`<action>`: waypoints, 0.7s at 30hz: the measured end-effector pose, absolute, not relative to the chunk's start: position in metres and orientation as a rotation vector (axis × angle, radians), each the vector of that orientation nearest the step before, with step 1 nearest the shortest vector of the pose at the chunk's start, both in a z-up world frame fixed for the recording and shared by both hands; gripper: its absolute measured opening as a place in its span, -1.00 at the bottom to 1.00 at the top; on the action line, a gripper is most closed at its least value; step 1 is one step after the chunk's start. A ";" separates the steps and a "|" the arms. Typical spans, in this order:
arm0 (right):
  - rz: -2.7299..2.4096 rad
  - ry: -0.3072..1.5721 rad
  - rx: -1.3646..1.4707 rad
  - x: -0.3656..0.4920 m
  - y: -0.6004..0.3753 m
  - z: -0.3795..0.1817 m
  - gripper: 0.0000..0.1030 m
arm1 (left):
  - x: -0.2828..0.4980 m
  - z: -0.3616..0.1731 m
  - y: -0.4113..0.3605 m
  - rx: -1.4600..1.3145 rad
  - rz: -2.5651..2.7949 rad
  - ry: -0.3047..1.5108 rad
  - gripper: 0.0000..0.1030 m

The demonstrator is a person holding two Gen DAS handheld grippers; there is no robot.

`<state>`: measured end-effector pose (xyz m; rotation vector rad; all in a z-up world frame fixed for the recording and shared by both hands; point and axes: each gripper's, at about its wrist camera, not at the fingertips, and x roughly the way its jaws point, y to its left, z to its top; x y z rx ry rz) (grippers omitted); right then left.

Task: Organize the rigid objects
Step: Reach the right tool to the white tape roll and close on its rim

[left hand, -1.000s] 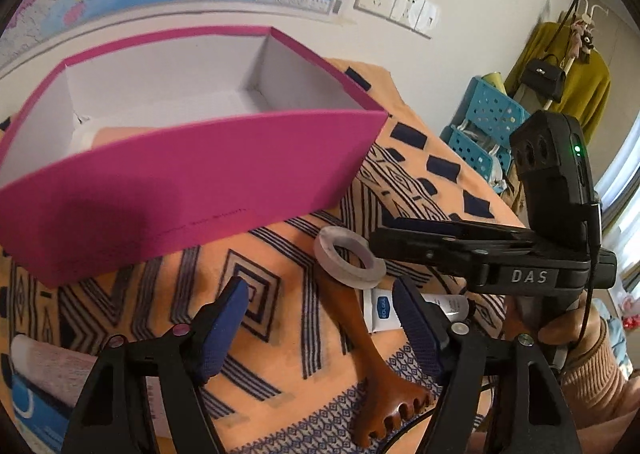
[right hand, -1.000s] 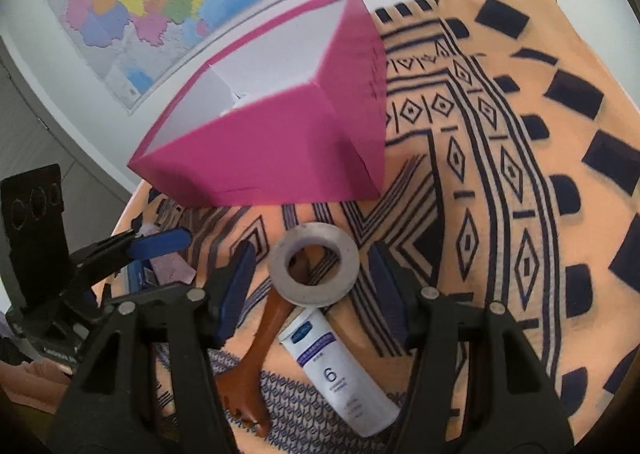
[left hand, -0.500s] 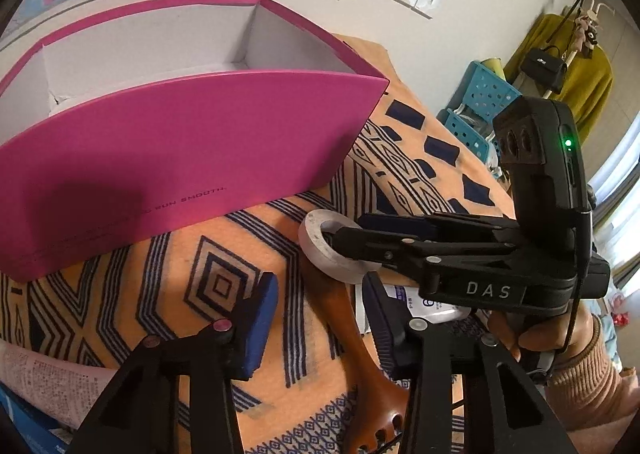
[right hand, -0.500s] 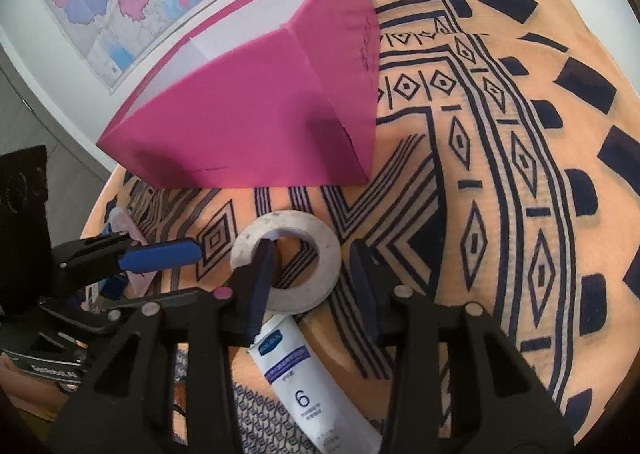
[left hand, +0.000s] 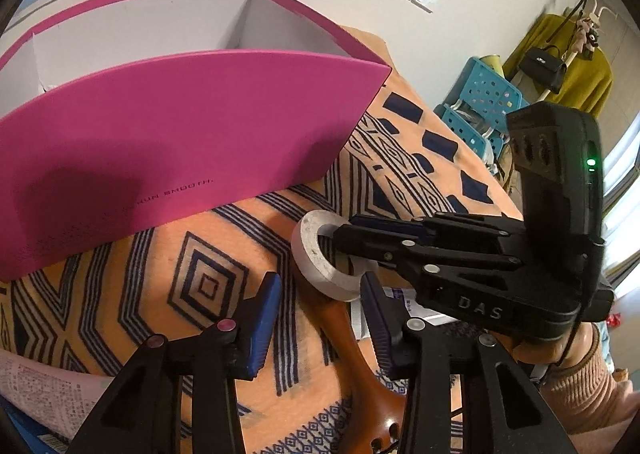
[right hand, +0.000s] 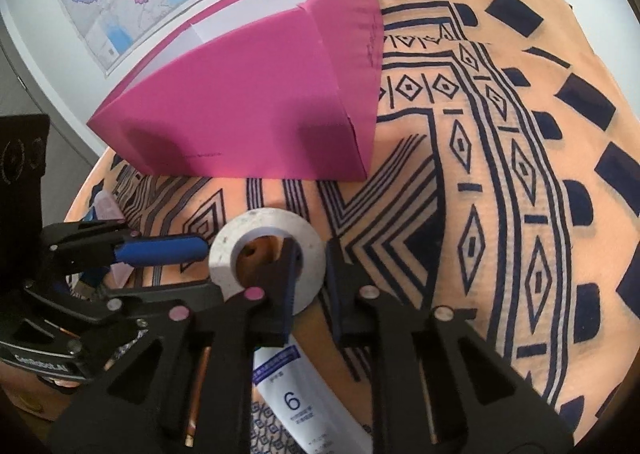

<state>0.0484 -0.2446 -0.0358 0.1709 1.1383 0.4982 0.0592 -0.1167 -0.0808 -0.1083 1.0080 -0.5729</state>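
A white tape roll (left hand: 316, 270) (right hand: 228, 254) lies on the patterned cloth in front of the pink box (left hand: 180, 125) (right hand: 248, 105). My right gripper (right hand: 312, 266) (left hand: 344, 230) is shut on the roll's rim, one finger inside the hole and one outside. Under the roll runs a brown wooden massager (left hand: 340, 338). My left gripper (left hand: 320, 302) (right hand: 196, 250) straddles its handle with the jaws narrow. Cloth shows between the left pad and the handle. A white tube (right hand: 296, 394) (left hand: 416, 306) lies beside the handle.
The orange patterned cloth (right hand: 500, 213) covers the table. A printed paper sheet (left hand: 40, 386) lies at the near left. Blue baskets (left hand: 488, 101) and hanging clothes stand beyond the table's far right edge. A sleeved hand (left hand: 580, 374) holds the right gripper.
Both pairs of jaws have narrowed. The right gripper slipped one finger into the tape roll's hole and closed on its rim. The left gripper came lower, over the massager's handle.
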 end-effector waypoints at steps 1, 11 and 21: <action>0.498 1.135 0.167 0.047 -0.244 -0.035 -0.69 | 0.059 -0.081 -0.116 -0.113 -0.576 1.010 -0.19; 0.487 1.057 0.123 0.036 -0.237 -0.010 -0.70 | 0.052 -0.065 -0.114 -0.113 -0.609 0.966 -0.42; 0.523 0.966 0.091 0.038 -0.233 0.030 -0.70 | 0.046 -0.027 -0.105 -0.100 -0.615 0.867 -0.46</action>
